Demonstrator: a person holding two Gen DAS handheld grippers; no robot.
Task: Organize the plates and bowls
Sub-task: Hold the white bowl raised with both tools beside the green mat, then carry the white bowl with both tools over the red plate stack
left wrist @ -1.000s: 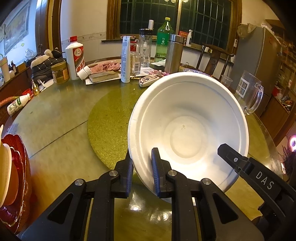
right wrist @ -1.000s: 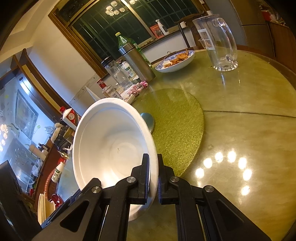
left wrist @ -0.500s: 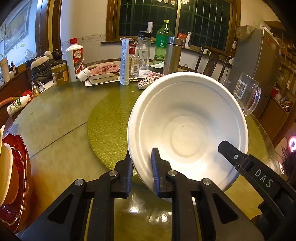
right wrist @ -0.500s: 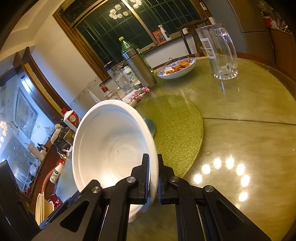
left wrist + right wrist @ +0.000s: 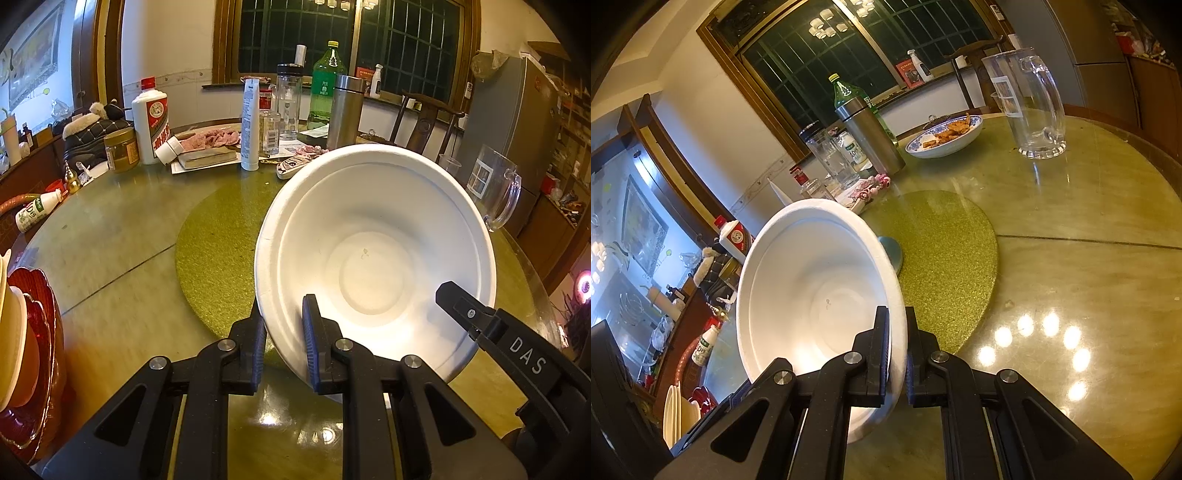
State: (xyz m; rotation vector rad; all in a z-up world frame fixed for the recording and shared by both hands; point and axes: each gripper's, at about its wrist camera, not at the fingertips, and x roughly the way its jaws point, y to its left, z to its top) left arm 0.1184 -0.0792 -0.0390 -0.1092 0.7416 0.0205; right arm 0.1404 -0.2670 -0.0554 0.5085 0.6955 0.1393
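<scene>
Left gripper (image 5: pixel 283 334) and right gripper (image 5: pixel 897 356) both clamping rim of white bowl (image 5: pixel 373 258), holding it tilted above table (image 5: pixel 1071 266). Placement pending; dish stack (image 5: pixel 22 350) waiting at left, likely destination.

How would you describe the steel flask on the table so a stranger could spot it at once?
Start at the round green table and look to its far edge, under the dark barred window. Among the crowded bottles, the steel flask stands upright just right of the green plastic bottle. It alone is a plain brushed-metal cylinder, opaque and unlabelled.
</scene>
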